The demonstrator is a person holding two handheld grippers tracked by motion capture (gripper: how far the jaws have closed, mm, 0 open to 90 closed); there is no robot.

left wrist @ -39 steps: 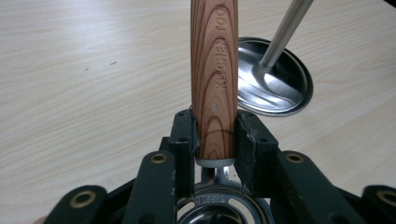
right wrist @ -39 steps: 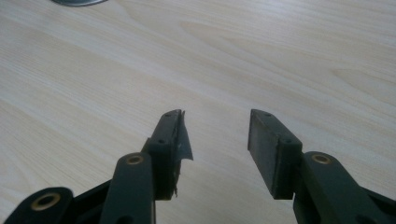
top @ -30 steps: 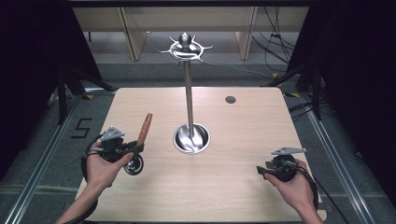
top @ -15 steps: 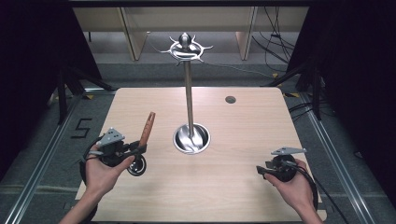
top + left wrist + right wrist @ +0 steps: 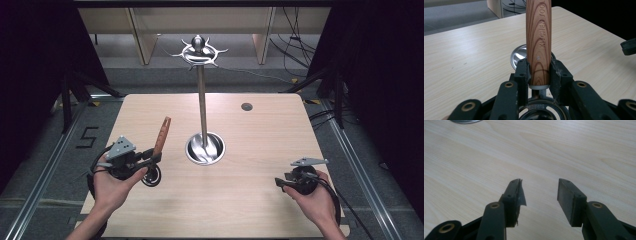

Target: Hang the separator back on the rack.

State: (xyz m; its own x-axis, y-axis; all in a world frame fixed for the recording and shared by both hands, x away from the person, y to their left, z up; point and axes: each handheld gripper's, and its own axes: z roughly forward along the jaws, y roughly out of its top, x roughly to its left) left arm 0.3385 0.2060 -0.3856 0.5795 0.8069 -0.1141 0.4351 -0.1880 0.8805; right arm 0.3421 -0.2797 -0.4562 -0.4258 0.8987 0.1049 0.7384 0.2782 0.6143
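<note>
1. L hand (image 5: 112, 182) at table's 8 o'clock, wrapped round L gripper (image 5: 150, 159), grey plate on top, cable looping down by the wrist.
2. L gripper jaws closed tight on a wooden handle (image 5: 162, 135); in left gripper view the handle (image 5: 538, 37) sits pinched btwn both pads, grain visible, letters "KITCHEN TOOL" stamped along it.
3. Handle tilted, upper end leaning toward 1 o'clock. Lower end meets a dark metal ring-shaped head (image 5: 151, 176) resting on or just above table; can't tell which. Same metal part seen under the jaws in left gripper view (image 5: 541, 110).
4. Table (image 5: 260, 210) light wood, small dark round mark (image 5: 246, 106) at approx 1 o'clock near far edge.
5. Centre: steel stand, round shiny base (image 5: 205, 148) on table, thin upright pole (image 5: 202, 100), top piece w/ curved hooks (image 5: 199, 51) around a knob. Base just R of the held tool, not touching.
6. R hand (image 5: 315, 200) at 4 o'clock, holding R gripper (image 5: 280, 182), grey plate on top, jaws pointing toward 9 o'clock.
7. R gripper (image 5: 539, 195) jaws parted w/ a wide gap, nothing btwn them, bare tabletop (image 5: 574, 150) beneath. Torn bit of pad lining sticks off the L jaw's inner face.
8. R gripper well apart from stand and from L gripper.
</note>
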